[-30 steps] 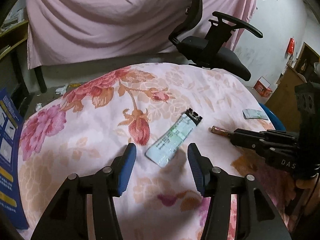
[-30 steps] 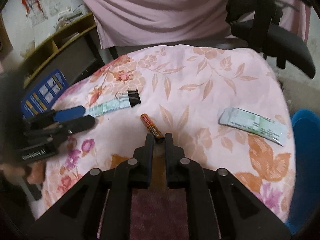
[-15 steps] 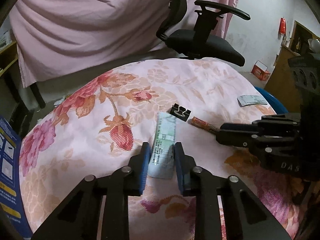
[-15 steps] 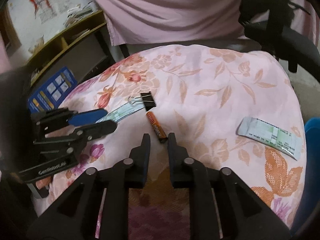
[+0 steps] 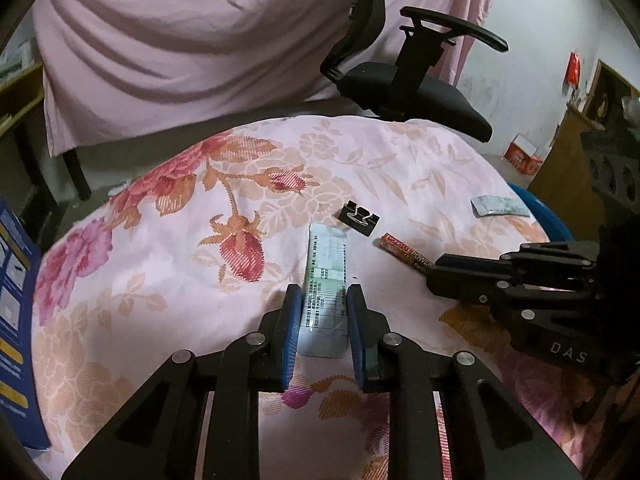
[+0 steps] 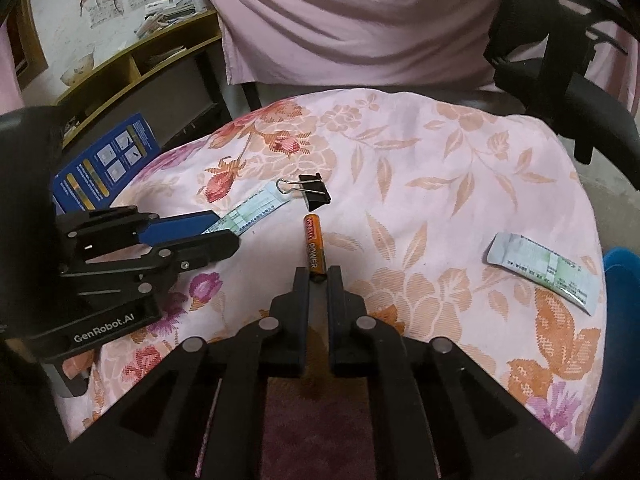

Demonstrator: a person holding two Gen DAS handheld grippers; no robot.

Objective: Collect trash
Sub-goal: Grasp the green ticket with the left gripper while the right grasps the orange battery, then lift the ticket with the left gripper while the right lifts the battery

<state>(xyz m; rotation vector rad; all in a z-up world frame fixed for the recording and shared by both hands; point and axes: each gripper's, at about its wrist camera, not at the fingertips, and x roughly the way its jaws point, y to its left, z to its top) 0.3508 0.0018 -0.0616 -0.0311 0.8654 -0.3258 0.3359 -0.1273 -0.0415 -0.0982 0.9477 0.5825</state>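
Left wrist view: the left gripper has its blue pads clamped on the near end of a long foil sachet lying on the floral tablecloth; its jaws have just been closing. A black binder clip sits just past the sachet's far end.

Right wrist view: the right gripper is pinched shut on the near tip of an orange battery, pointing away toward the clip. This view also gives a clear look at a second sachet, well off to the right near the table edge.

Clip beyond packet (battery right)
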